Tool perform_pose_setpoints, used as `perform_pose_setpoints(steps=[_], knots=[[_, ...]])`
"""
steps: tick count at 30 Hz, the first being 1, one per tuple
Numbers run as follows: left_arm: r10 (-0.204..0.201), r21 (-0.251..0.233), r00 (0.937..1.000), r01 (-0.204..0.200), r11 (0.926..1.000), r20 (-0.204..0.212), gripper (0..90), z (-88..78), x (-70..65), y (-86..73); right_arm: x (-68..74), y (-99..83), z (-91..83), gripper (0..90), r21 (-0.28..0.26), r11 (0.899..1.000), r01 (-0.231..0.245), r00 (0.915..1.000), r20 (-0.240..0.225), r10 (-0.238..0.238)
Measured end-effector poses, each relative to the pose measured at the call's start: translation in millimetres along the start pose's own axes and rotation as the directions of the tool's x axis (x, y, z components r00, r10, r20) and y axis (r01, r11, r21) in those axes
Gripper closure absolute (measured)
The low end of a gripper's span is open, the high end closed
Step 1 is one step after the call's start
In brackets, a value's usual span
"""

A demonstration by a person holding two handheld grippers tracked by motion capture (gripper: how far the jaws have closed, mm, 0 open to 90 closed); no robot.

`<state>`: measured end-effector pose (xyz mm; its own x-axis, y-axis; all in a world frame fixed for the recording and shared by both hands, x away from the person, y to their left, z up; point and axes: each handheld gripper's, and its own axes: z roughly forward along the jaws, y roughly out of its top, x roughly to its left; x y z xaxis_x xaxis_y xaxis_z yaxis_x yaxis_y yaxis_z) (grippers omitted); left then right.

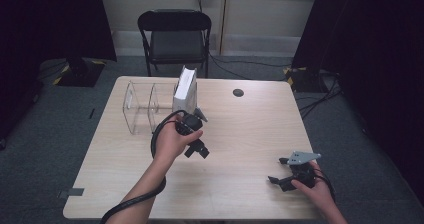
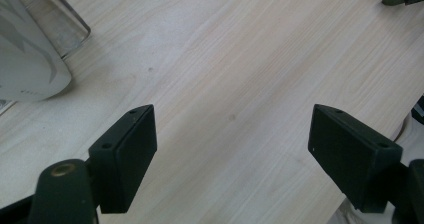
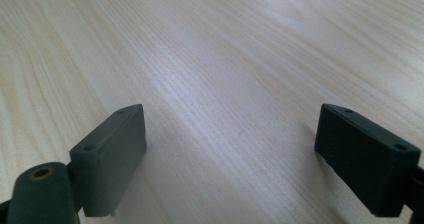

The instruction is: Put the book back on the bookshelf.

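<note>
Table point(image 1: 240, 134): light wood top with rounded corners, standing on grey carpet; it is the landmark for every place below.
Chair point(image 1: 175, 34): black folding chair on the floor just beyond the table's far edge, its seat facing the table.
Clear rack point(image 1: 142, 106): see-through plastic holder with upright dividers, standing on the far left part of the table; its left compartments look bare.
White book point(image 1: 186, 90): upright at the rack's right end on the far half of the table, spine up, leaning a little. In the left gripper view its pale cover point(image 2: 25, 59) fills the upper left corner, with the rack's clear wall just beside it.
Left hand point(image 1: 170, 141): over the middle of the table, forearm coming in from the near edge, a thick black cable looping off it.
Left gripper point(image 1: 196, 149): just on the near side of the book, close to it but apart. Its jaws stand spread with only bare tabletop between them point(image 2: 232, 149), pinching nothing.
Right hand point(image 1: 312, 186): at the table's near right corner.
Right gripper point(image 1: 280, 179): low over the near right part of the table, grey three-cornered plate on top, pointing toward the table's middle. Its jaws are spread wide over bare wood point(image 3: 230, 154), holding nothing.
Dark round spot point(image 1: 238, 92): small disc on the table's far side, right of the book, well apart from it.
</note>
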<state>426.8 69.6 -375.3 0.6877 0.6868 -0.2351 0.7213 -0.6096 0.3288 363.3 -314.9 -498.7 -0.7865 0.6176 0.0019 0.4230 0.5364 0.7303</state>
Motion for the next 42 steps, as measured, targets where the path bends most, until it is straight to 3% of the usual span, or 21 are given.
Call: perform_pose_setpoints(steps=[3, 4, 20, 26, 34, 42], knots=[[0.010, 0.009, 0.9999, -0.010, 0.9999, 0.008, 19.5, 4.0, -1.5, -0.1, 0.0, 0.0, -0.1, 12.6, 0.001, 1.000, 0.000, 1.0000, -0.001, 0.000], [0.030, 0.008, 0.9995, -0.030, 0.9995, 0.010, 19.4, 7.1, -2.1, -0.2, 0.0, 0.0, 0.0, 12.5, 0.001, 1.000, 0.001, 1.0000, -0.001, -0.001], [0.073, 0.039, 0.9970, -0.074, 0.9964, 0.026, 19.5, 26.9, -12.9, 2.0, 0.0, 0.0, 0.0, 12.6, 0.000, 1.000, 0.002, 1.0000, -0.001, -0.002], [0.070, 0.038, 0.9970, -0.071, 0.9967, 0.033, 19.5, 31.8, -15.0, 2.2, 0.2, 0.0, 0.0, 12.6, 0.000, 1.000, 0.003, 1.0000, -0.001, -0.003], [0.104, 0.046, 0.9936, -0.106, 0.9933, 0.043, 19.5, 40.8, -19.1, 4.1, 0.2, 0.0, -0.1, 12.5, 0.001, 1.000, 0.004, 1.0000, -0.003, -0.004], [0.101, 0.047, 0.9933, -0.104, 0.9935, 0.055, 19.5, 50.9, -23.3, 4.1, 0.6, 0.0, 0.0, 12.6, 0.000, 1.000, 0.004, 1.0000, -0.004, -0.004]])
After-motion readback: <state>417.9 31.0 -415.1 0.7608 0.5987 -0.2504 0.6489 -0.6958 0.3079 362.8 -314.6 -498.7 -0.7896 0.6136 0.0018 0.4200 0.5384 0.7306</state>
